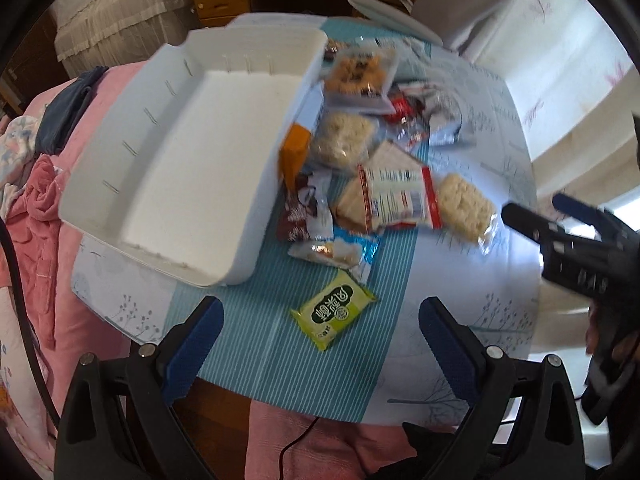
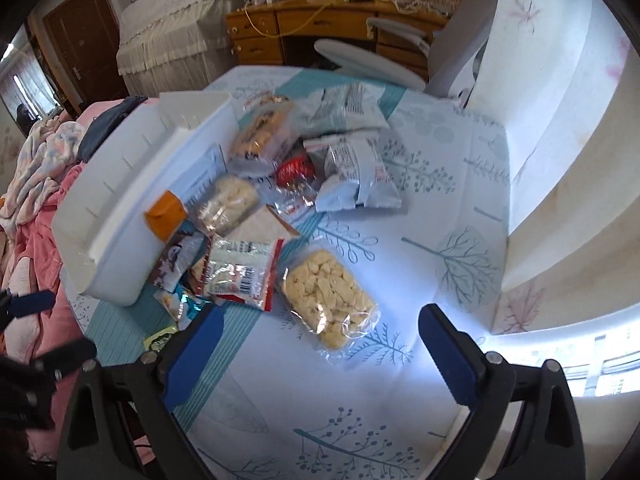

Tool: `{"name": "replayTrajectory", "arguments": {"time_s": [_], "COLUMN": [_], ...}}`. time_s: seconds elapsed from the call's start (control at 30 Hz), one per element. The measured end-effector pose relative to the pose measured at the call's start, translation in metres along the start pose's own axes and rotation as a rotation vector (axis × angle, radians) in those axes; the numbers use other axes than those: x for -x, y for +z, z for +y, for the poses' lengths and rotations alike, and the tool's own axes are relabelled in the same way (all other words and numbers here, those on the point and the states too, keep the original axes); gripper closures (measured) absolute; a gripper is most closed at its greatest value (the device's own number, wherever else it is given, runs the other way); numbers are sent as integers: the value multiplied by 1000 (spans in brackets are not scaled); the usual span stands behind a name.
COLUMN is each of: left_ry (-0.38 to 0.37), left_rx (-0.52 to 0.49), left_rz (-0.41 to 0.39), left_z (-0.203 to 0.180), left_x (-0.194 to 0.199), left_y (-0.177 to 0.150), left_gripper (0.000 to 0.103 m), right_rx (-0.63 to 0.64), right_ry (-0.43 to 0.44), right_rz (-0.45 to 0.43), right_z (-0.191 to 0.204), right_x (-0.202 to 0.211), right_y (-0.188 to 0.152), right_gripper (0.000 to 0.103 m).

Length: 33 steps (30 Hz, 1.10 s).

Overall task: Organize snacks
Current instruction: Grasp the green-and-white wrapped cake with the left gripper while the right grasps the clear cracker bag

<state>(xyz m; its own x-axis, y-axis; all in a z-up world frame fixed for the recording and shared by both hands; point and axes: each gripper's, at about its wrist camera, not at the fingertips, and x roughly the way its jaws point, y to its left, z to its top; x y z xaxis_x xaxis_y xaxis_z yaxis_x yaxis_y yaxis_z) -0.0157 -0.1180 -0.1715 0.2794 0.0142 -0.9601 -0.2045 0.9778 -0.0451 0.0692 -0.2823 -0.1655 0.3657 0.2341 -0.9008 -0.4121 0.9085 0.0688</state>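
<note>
On the table: white bin [image 1: 192,152] empty, snacks loose; my left gripper [image 1: 320,344] and right gripper [image 2: 320,352] spread, empty. First pick pending: green packet [image 1: 332,310] likeliest.

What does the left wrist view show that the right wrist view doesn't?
Only the left wrist view shows the whole green packet and the white bin's empty inside. Only the right wrist view shows the brown door and the whole blue-grey bag. Both show the bin, the snack pile, the clear rice-cracker pack, and open, empty grippers.
</note>
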Motion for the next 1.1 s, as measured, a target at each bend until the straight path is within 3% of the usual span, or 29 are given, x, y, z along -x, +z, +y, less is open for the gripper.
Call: {"name": "replayTrajectory", "arguments": {"time_s": [0.43, 0.67, 1.1], "left_ry": [62, 89, 18], "left_rx": [-145, -144, -109], "left_rz": [129, 178, 168], "left_z": [-31, -31, -7], "left_x": [-88, -112, -132], "left_y": [-16, -16, -21], "left_gripper": [5, 6, 16], "right_rx": [60, 112, 181], "right_ry": [3, 27, 15], "right_rz": [149, 169, 150], "right_z": [-14, -5, 11], "right_x": [-82, -101, -119], "right_y": [-9, -9, 2], "right_gripper": [9, 9, 14]}}
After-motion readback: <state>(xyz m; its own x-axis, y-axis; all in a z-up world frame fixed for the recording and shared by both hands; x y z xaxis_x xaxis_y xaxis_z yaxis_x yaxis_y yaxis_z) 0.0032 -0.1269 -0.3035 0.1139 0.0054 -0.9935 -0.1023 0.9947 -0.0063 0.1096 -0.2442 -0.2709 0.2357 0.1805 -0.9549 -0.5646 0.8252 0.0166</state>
